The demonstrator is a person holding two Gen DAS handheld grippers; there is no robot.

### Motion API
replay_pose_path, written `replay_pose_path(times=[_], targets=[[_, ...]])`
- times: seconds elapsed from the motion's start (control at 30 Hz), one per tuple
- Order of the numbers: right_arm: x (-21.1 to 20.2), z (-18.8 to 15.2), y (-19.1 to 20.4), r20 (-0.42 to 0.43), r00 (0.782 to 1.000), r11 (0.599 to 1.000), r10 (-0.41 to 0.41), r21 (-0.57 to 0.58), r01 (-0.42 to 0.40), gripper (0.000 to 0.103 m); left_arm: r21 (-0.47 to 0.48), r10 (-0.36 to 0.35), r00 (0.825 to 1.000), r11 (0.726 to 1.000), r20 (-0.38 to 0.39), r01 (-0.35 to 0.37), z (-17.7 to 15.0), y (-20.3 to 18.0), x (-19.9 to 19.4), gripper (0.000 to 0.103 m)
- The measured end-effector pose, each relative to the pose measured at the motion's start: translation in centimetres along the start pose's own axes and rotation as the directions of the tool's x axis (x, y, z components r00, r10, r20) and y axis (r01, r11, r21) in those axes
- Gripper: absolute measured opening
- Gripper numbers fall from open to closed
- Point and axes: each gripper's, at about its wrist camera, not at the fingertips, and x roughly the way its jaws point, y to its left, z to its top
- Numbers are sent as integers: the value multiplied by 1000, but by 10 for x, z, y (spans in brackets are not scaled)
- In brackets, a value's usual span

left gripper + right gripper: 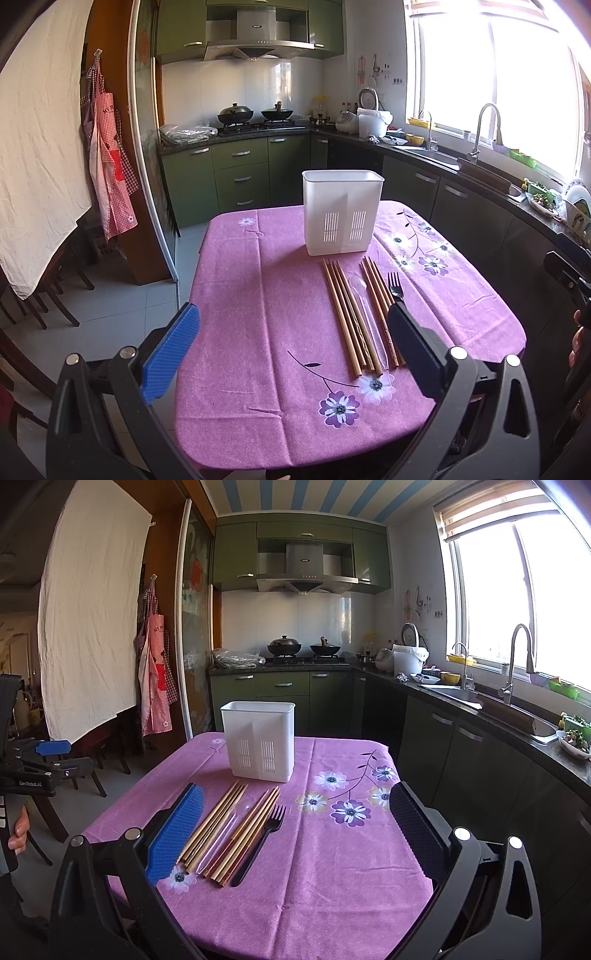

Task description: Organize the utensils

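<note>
Both grippers hover above the purple floral tablecloth, jaws spread wide and holding nothing. Ahead of the left gripper, toward its right finger, lie 2 bundles of wooden chopsticks, a clear plastic spoon between them, and a black fork. Beyond these stands the white slotted utensil holder. For the right gripper, the utensils lie just beside its left blue finger.

Overexposed window glare; sharp, fisheye-curved edges.
</note>
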Motion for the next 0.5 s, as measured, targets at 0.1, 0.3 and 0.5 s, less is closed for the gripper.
replay_pose_path(times=[0.1,0.3,0.5], targets=[[0,0,0,-1,1000,1000,0,-1,0,99,0,-1,1000,1000,-1,1,0,0,0,97],[2,-1,1,-4,1000,1000,2,-2,-2,99,1,0,1000,1000,-1,0,0,0,0,97],[2,-1,1,-4,1000,1000,1,-2,-1,99,4,-1,1000,1000,-8,1,0,0,1,97]])
